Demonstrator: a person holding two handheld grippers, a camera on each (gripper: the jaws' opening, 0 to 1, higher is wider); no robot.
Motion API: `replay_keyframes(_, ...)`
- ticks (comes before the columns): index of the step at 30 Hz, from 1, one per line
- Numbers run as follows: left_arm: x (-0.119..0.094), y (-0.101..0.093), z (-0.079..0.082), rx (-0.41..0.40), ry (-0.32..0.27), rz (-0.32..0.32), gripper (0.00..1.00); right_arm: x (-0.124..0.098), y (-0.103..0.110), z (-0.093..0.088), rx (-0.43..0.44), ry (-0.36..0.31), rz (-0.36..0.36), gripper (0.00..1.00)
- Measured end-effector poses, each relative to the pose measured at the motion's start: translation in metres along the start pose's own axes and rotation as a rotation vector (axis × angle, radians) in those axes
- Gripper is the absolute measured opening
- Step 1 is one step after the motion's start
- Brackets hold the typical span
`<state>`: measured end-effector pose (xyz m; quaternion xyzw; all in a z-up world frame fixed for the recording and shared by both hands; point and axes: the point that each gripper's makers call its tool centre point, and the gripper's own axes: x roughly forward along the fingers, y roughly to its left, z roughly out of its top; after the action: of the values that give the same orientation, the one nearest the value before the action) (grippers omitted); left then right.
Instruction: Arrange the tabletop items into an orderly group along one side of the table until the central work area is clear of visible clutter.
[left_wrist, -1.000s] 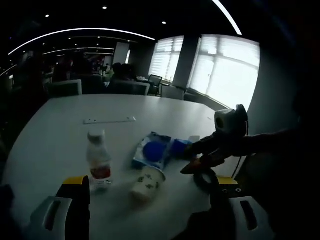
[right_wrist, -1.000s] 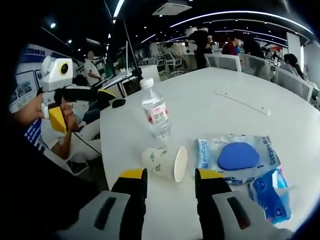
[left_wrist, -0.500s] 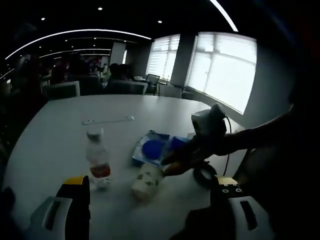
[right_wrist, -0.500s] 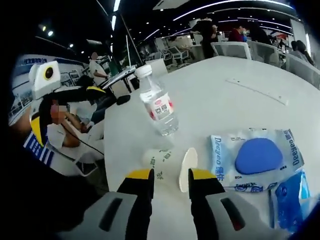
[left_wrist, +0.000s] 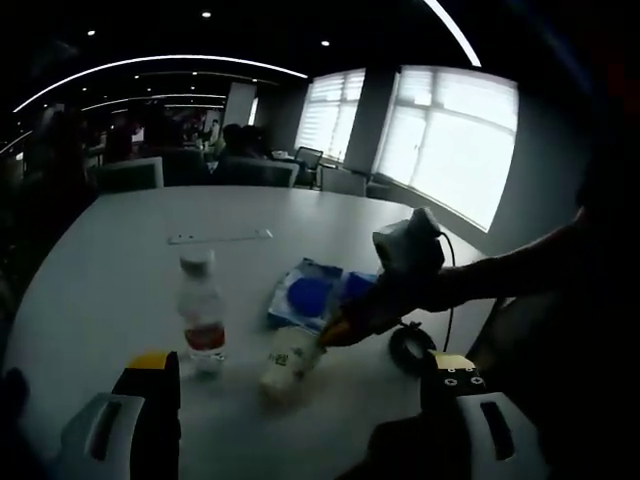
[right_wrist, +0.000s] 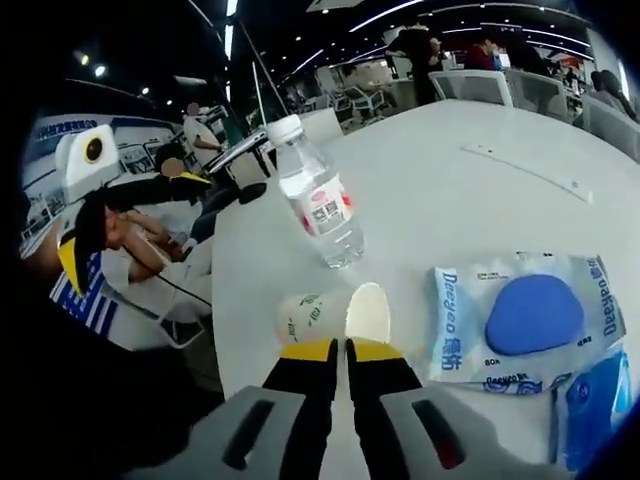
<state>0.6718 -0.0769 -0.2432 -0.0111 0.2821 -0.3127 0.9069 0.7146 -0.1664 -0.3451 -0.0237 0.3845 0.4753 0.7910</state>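
Note:
A paper cup (right_wrist: 305, 316) lies on its side on the white table (right_wrist: 450, 210), mouth toward the packets. My right gripper (right_wrist: 340, 350) is shut on the near edge of the cup's rim. In the left gripper view the right gripper (left_wrist: 335, 335) reaches in from the right onto the cup (left_wrist: 283, 362). A clear water bottle (right_wrist: 320, 205) with a red label stands just beyond the cup. My left gripper (left_wrist: 300, 372) hangs wide open above the near table edge, holding nothing, with the bottle (left_wrist: 201, 318) ahead of its left jaw.
A clear packet with a blue pad (right_wrist: 525, 318) and a smaller blue packet (right_wrist: 592, 400) lie right of the cup. A white strip (right_wrist: 525, 172) lies farther out. A black ring (left_wrist: 410, 352) sits near the table edge. Chairs and people surround the table.
The right gripper's jaws have closed from wide apart onto the cup's rim, and it has moved in closer to the cup. The left gripper stays open and nearly still.

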Motion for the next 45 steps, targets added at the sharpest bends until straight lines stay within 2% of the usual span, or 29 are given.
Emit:
replay_keyframes(8,-0.003,0.004,0.000,-0.003,-0.006,0.010,0.99,-0.004,0.013,0.005,-0.024,-0.017,0.014,0.00)
replay_keyframes(16,-0.001,0.001,-0.002,0.003,0.009,-0.002,1.00,-0.014,0.007,0.023,-0.098,-0.039,-0.022,0.00)
replay_keyframes(19,0.003,0.000,-0.002,0.007,0.021,-0.011,1.00,-0.017,0.004,0.030,-0.151,-0.031,-0.044,0.00)
replay_keyframes(26,0.009,0.001,-0.003,0.017,0.038,-0.027,1.00,-0.020,-0.003,0.043,-0.299,0.009,-0.120,0.00)
replay_keyframes(32,0.011,0.004,-0.004,0.001,0.049,-0.031,1.00,-0.013,-0.006,0.054,-0.442,0.039,-0.175,0.00)
replay_keyframes(35,0.011,0.004,-0.004,-0.002,0.061,-0.035,1.00,-0.007,-0.004,0.060,-0.559,0.070,-0.198,0.00)
replay_keyframes(40,0.011,0.005,-0.006,-0.006,0.077,-0.038,1.00,0.002,-0.003,0.064,-0.664,0.107,-0.214,0.00)
replay_keyframes(43,0.010,0.006,-0.007,-0.008,0.077,-0.043,1.00,0.008,-0.004,0.066,-0.784,0.143,-0.241,0.00)
replay_keyframes(45,0.010,0.006,-0.007,-0.008,0.077,-0.043,1.00,0.011,-0.004,0.065,-0.826,0.166,-0.243,0.00)
